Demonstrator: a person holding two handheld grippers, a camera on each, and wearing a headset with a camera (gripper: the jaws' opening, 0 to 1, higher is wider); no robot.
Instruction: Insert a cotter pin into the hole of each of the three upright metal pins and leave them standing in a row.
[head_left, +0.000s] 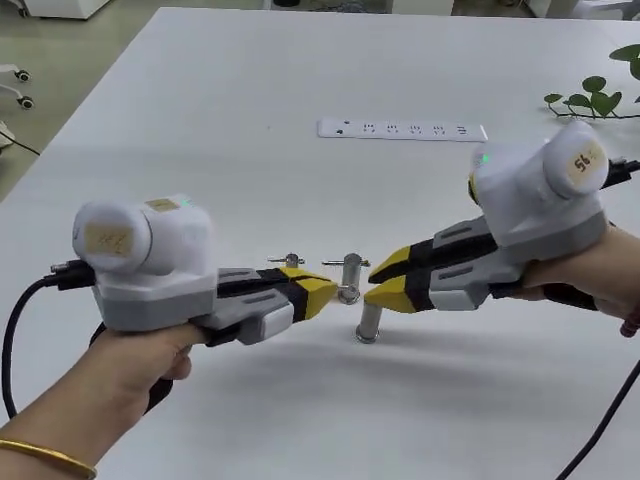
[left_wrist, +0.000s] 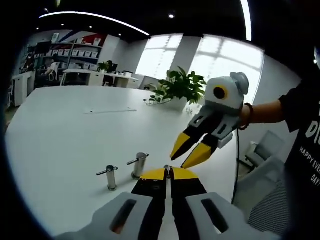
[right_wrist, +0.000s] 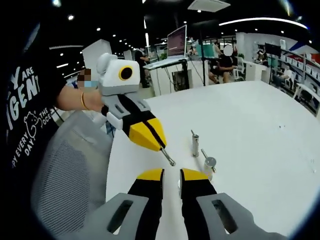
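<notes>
Two of the three metal pins already carry a cross-piece: the far pin (head_left: 291, 264), just left of centre in the head view, and the tall pin (head_left: 352, 272) at centre. The third pin (head_left: 368, 322) stands just below centre, and I see no cotter in it. Its hole is too small to make out. All three rest on the white surface (head_left: 250, 120).

The left claw (head_left: 328, 290) is pressed fully together on a loose cotter pin (right_wrist: 168, 156), which juts from its yellow tips as a thin rod at the middle of the right gripper view. The right claw (head_left: 370, 284) is parted a little and holds nothing. Its tips sit just right of the tall pin, close to the left claw's tips.

The step, as I judge it, is threading this cotter pin through the third pin. To do it well, lower the left claw until the rod lies level with the hole and square to the shaft. If it meets metal, adjust the angle rather than shove. Let the right claw close lightly on the shaft low down, clear of the hole, so it neither tips nor spins. Keep both claws off the tall pin just above, which a sideways brush could topple. Push slowly until the rod shows on both sides.
</notes>
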